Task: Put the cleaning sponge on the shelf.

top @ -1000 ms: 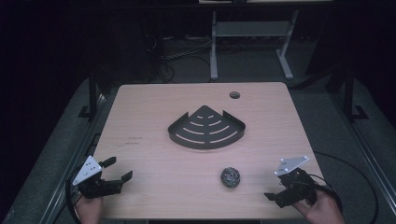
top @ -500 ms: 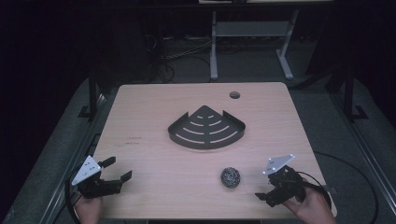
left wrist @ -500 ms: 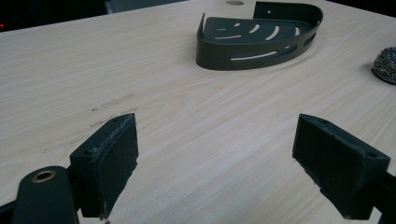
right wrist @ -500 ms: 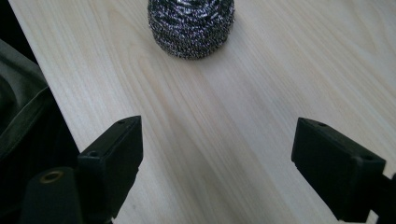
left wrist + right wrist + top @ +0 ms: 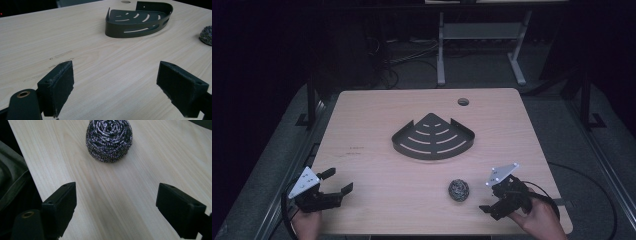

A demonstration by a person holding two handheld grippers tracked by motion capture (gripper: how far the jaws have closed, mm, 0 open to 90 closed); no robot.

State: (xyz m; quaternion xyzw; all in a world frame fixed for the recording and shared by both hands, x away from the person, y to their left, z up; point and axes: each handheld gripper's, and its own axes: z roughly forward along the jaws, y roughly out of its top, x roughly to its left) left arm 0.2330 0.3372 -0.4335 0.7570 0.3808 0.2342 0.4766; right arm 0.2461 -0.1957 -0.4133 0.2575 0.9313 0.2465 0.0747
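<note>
- Since a second ago the right gripper [image 5: 490, 206] has slid leftward along the counter's [image 5: 377, 120] near edge toward the steel wool ball [image 5: 459, 190]; the left gripper [image 5: 337, 186] has not shifted.
- Both grippers have their jaws spread wide and hold nothing.
- That ball [image 5: 109, 140] sits just ahead of the right jaws, near the front edge, well short of the dark corner tray [image 5: 433, 138].
- Risk: it is light and round, so a jaw nudging it off-centre could roll it away or off the edge.
</note>
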